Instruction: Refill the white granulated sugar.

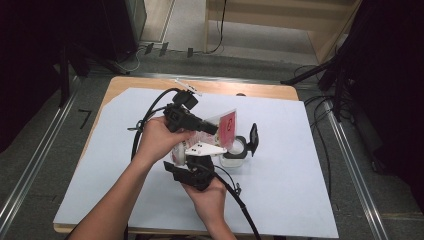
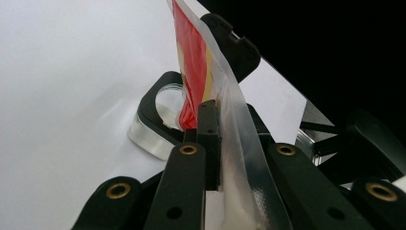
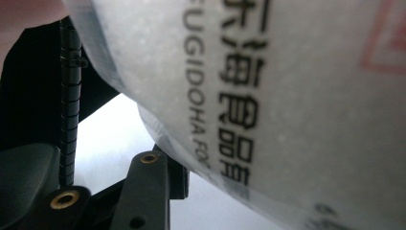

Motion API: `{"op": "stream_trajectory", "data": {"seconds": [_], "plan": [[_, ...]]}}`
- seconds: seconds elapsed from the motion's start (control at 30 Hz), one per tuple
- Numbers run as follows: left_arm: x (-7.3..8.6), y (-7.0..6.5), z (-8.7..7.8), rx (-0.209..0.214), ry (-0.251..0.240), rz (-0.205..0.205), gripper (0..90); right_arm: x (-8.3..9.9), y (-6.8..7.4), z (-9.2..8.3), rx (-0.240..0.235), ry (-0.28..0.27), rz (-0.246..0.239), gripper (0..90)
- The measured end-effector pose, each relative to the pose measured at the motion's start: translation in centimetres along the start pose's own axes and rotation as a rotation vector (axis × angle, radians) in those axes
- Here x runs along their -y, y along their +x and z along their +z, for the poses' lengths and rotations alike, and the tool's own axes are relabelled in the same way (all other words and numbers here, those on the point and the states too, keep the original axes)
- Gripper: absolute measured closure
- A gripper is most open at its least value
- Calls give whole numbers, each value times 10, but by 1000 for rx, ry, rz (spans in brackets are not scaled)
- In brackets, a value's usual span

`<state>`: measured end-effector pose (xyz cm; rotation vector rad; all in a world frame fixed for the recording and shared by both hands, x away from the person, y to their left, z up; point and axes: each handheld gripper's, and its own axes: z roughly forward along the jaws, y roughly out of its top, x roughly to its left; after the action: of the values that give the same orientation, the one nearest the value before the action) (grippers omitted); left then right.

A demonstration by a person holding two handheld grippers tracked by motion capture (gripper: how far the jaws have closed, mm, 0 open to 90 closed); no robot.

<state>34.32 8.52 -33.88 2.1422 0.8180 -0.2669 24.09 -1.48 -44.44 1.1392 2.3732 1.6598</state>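
Right tool (image 1: 196, 156), nearest, supports the lower body of the translucent plastic pouch with red label (image 1: 226, 126); whether its jaws clamp the pouch cannot be told. Left tool (image 1: 212, 129), jaws together, pinches the pouch's top seam. Keep the pouch mouth directly above the clear round container with black hinged lid (image 1: 235, 151) on the white worktop (image 1: 280, 180), probably for pouring; tilt slowly.

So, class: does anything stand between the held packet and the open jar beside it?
Nothing visible does. The packet, pinched by the left gripper, hangs just above the jar, whose black lid is flipped back off its mouth.
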Motion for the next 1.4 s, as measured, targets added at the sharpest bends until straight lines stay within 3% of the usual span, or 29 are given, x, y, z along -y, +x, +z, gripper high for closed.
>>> {"op": "stream_trajectory", "data": {"seconds": [0.63, 1.4], "plan": [[0, -1, 0, 2, -8, -3, 839, 0, 2, -1, 10, -5, 1, 631], [-3, -10, -1, -34, -10, 15, 837, -1, 4, -3, 5, -26, 3, 630]]}}
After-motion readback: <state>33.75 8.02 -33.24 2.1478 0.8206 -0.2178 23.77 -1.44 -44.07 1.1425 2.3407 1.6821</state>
